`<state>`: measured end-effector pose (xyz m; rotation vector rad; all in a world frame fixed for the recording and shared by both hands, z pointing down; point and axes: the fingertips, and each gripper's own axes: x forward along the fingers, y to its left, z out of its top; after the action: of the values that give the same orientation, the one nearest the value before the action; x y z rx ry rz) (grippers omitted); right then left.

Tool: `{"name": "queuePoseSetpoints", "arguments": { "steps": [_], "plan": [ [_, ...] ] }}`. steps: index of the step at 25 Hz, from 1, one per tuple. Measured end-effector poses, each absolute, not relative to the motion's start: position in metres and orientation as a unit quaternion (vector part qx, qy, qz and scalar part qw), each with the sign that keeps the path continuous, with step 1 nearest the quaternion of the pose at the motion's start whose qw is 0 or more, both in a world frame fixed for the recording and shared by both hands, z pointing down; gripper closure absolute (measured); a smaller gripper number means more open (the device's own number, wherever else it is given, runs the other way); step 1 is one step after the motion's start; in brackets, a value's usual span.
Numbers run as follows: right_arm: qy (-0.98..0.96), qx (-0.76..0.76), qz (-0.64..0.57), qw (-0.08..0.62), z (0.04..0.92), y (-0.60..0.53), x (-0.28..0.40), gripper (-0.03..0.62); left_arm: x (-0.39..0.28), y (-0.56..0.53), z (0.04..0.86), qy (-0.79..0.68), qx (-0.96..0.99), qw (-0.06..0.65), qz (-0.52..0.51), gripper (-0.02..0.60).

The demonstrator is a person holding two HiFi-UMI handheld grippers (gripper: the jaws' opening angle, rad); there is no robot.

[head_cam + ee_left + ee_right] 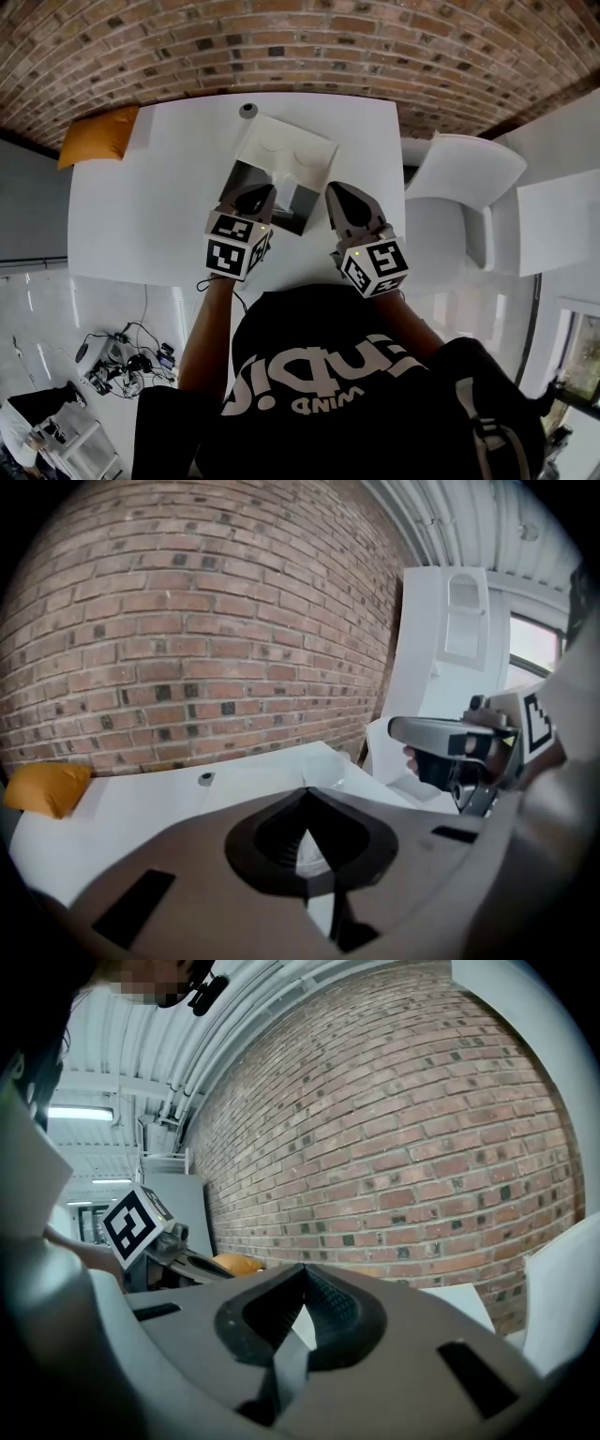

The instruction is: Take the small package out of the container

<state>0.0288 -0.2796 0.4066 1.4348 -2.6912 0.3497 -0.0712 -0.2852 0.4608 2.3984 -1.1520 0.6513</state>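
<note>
Head view: the container (281,150) stands open on the white table (141,206), with the left claw (255,195) and the right claw (339,192) hovering at its near edge. The small package, presumably inside, cannot be made out.

Left gripper view: the left claw (305,794) is closed on nothing.

Right gripper view: the right claw (302,1269) is likewise closed and empty.

The package is probably light, so a gentle pinch across its narrow sides should do.
</note>
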Motion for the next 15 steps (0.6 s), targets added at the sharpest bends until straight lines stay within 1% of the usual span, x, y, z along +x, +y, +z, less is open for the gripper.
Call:
{"name": "queuePoseSetpoints", "arguments": {
  "steps": [15],
  "plan": [
    [-0.880, 0.462, 0.102, 0.032, 0.400, -0.255, 0.018, 0.595, -0.098, -0.260, 0.403, -0.500, 0.854, 0.116, 0.089, 0.572]
  ]
}}
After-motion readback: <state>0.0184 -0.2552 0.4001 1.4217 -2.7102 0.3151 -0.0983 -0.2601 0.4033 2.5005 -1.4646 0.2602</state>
